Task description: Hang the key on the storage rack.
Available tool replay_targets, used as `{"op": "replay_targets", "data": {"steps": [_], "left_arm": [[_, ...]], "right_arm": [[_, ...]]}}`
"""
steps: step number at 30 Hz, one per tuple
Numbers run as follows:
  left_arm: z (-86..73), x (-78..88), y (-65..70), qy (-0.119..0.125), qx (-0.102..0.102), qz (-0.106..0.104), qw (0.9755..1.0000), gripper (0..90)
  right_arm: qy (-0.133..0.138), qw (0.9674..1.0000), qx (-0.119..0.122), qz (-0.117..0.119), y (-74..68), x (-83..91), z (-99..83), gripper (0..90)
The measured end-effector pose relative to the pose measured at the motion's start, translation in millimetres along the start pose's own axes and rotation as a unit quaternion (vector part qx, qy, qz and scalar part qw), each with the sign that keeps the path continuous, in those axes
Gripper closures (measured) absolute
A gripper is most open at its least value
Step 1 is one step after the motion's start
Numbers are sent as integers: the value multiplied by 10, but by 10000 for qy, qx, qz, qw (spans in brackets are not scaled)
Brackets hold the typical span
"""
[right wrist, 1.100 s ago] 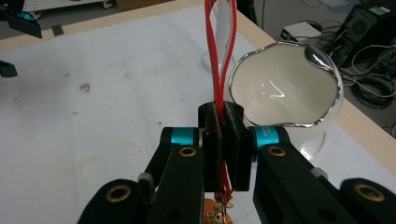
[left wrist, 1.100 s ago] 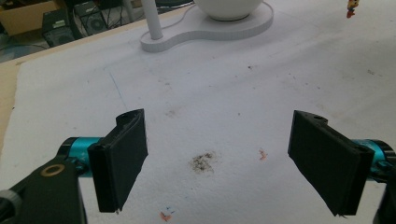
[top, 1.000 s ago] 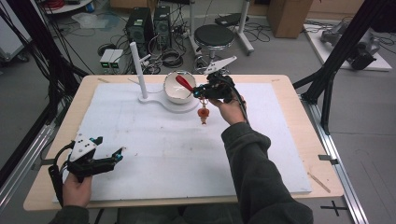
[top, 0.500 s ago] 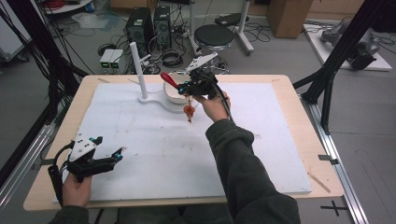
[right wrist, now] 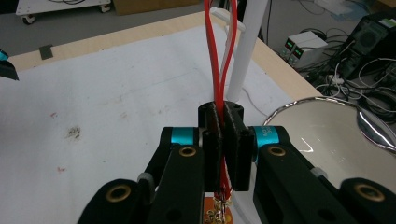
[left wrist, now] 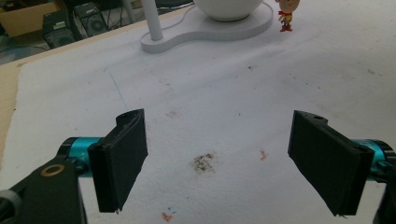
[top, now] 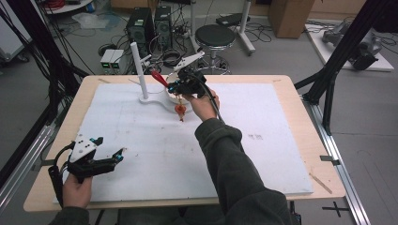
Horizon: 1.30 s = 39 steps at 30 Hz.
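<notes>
The right gripper (top: 180,86) sits at the 12 o'clock end of the desk (top: 291,89), its fingers (right wrist: 233,140) clamped on a red cord loop (right wrist: 219,56) that sticks out beyond them toward the white post (top: 138,70). A small red-and-yellow figurine (top: 180,110) hangs from the cord below the gripper, just above the white mat (top: 263,154), at the 6 o'clock side of the white stand base (top: 157,99). The right gripper view shows the stand's shiny bowl (right wrist: 317,135) at 3 o'clock of the fingers. The left gripper (top: 101,157) rests at the mat's 8 o'clock corner, well apart from the stand, its 2 fingers (left wrist: 121,158) spread wide with bare mat between them.
</notes>
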<state>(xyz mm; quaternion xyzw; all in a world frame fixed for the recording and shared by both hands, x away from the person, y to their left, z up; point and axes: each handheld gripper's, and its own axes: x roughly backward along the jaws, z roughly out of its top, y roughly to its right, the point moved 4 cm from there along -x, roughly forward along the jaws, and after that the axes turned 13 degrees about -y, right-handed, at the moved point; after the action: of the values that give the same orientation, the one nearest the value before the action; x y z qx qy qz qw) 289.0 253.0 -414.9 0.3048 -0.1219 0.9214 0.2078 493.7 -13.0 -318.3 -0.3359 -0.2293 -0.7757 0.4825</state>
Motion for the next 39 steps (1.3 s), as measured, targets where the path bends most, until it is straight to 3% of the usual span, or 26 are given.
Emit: {"op": "replay_targets", "data": {"steps": [24,39], "left_arm": [[3,0,2,0,-13,-3,10000,201],[2,3,-3,17,3,-5,10000,201]], "right_arm": [[-132,9998,0,-172,-114,-479,288,866],[-448,9981,-56,-426,-145,-684,440,866]]}}
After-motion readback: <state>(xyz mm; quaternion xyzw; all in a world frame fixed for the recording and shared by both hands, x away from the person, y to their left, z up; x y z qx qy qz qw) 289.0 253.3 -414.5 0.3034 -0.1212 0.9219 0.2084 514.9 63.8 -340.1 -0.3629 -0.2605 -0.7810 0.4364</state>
